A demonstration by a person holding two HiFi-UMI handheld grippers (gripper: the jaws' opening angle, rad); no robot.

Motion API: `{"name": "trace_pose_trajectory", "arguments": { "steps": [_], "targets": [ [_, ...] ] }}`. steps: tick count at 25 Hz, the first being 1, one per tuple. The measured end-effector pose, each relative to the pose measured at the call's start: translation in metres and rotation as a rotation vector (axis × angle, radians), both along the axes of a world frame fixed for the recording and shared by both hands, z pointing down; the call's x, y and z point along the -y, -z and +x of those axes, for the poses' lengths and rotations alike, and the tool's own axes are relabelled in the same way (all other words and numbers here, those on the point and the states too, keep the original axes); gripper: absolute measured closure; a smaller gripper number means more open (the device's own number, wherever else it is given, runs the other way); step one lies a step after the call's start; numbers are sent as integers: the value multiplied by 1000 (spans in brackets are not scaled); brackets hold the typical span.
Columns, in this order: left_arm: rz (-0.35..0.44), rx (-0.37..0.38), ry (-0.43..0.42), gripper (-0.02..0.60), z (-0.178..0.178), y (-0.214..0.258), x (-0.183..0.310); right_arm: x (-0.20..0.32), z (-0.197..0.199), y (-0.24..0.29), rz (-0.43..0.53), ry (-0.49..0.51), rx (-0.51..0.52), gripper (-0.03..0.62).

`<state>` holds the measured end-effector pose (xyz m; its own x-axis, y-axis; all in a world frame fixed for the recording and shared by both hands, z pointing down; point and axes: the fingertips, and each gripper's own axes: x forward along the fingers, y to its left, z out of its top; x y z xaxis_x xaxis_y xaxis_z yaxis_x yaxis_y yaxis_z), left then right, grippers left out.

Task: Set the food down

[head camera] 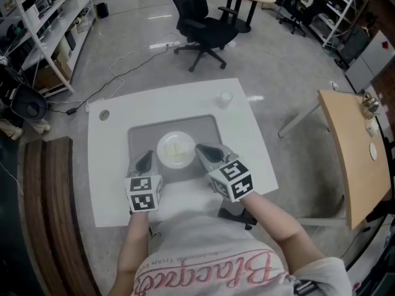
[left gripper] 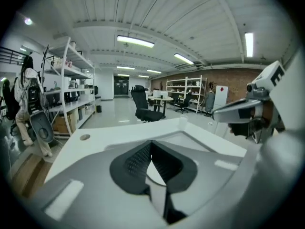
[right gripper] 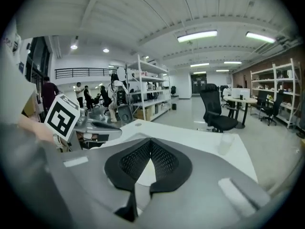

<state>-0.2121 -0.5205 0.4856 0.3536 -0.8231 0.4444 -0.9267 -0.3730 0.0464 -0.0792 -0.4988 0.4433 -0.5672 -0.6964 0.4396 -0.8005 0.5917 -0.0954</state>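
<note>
A white plate (head camera: 175,149) with a pale piece of food (head camera: 178,151) rests on a grey mat (head camera: 148,134) on the white table (head camera: 117,128). My left gripper (head camera: 147,157) hovers just left of the plate, shut and empty. My right gripper (head camera: 200,148) hovers at the plate's right edge, also shut with nothing in it. In the left gripper view the pads (left gripper: 138,160) meet at their tips and the plate (left gripper: 155,173) shows below them. The right gripper view shows its jaws (right gripper: 150,142) closed above the plate (right gripper: 143,173).
A small clear cup (head camera: 225,98) stands at the table's far right. A black office chair (head camera: 200,23) is beyond the table, a wooden table (head camera: 352,153) to the right, and shelving (head camera: 43,23) to the far left. A cable runs across the floor.
</note>
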Motion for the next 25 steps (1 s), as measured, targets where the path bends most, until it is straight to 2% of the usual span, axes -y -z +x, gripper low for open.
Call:
{"name": "trace_pose_trajectory", "arguments": {
  "steps": [6,10,15,18,25],
  "targets": [
    [219,-18,-29,581,3,73,-16,-26,4,62,152,25,58,592],
    [326,-54,-25,581,3,107,-25,-37,13,92,238,-11,49,592],
    [365,-39,-16,581,-3,116,-34,-38,15,110,305,-3,43,592],
    [404,-69,-42,581,3,128,-40,-39,17,116,305,-1,55,592],
    [418,-44,-35,581,4,135,-49,-46,20,111,318,23,-6,592]
  ]
}}
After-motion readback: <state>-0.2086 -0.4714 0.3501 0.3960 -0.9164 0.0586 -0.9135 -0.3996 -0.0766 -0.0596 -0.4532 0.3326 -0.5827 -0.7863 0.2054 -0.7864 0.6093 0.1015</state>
